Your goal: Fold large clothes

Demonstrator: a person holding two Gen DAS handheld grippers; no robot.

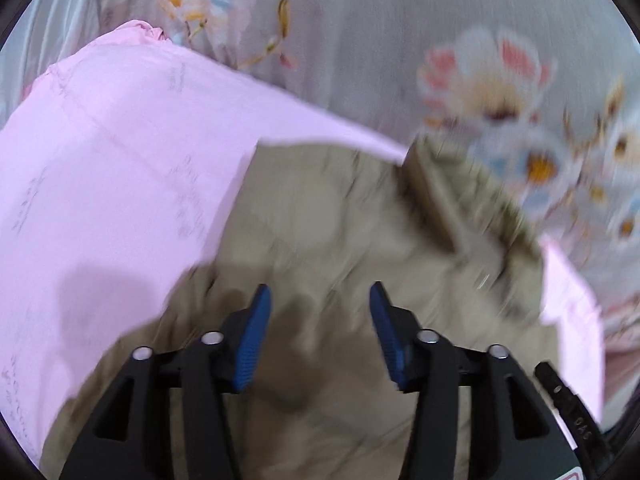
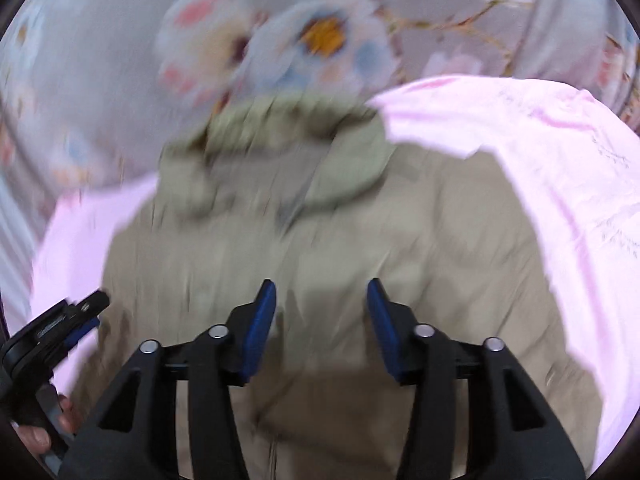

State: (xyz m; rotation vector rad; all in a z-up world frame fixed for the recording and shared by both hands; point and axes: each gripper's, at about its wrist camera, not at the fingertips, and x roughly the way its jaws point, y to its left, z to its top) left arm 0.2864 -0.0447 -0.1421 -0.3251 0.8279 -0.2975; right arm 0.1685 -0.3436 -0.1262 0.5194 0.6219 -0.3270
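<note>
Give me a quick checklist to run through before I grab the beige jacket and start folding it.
1. Left gripper open and holding nothing: ok.
2. Right gripper open and holding nothing: ok.
3. Beige jacket lying spread out, collar at the far end: ok.
4. Jacket resting on the pink sheet, which lies over the floral bedding: ok.
5. Sleeves laid flat and findable: cannot tell, the pictures are blurred and no sleeves show.
6. Grippers apart from each other: ok, the left one shows at the lower left edge of the right wrist view.
</note>
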